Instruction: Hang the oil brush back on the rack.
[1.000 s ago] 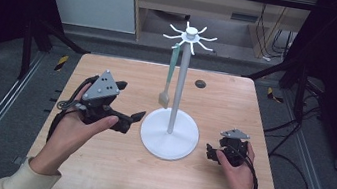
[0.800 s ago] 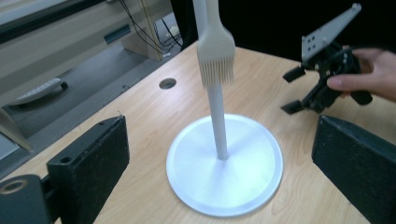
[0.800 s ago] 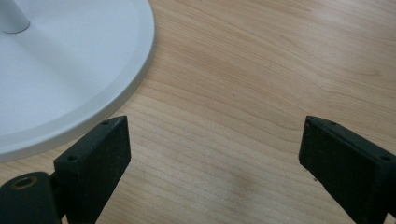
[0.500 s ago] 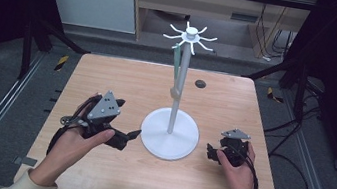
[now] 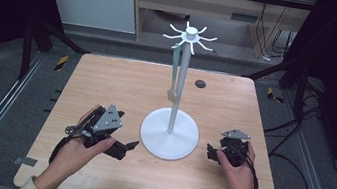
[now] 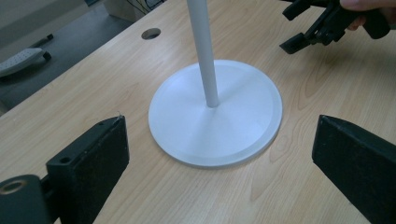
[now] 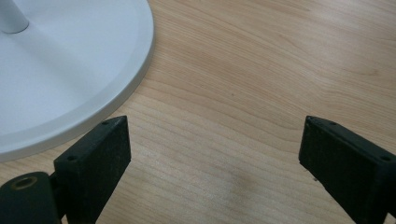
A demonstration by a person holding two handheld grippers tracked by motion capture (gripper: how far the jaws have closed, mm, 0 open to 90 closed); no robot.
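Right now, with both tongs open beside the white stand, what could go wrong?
1. The stand is tall and thin, and a green strap hangs from one top hook; a bump on the pole may rock it and drop the strap.
2. The left tongs sit close to the base rim and could push the stand when they move.

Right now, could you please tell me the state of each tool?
Left tool: open, holding nothing, aimed at the white stand.
Right tool: open, holding nothing, over bare table.
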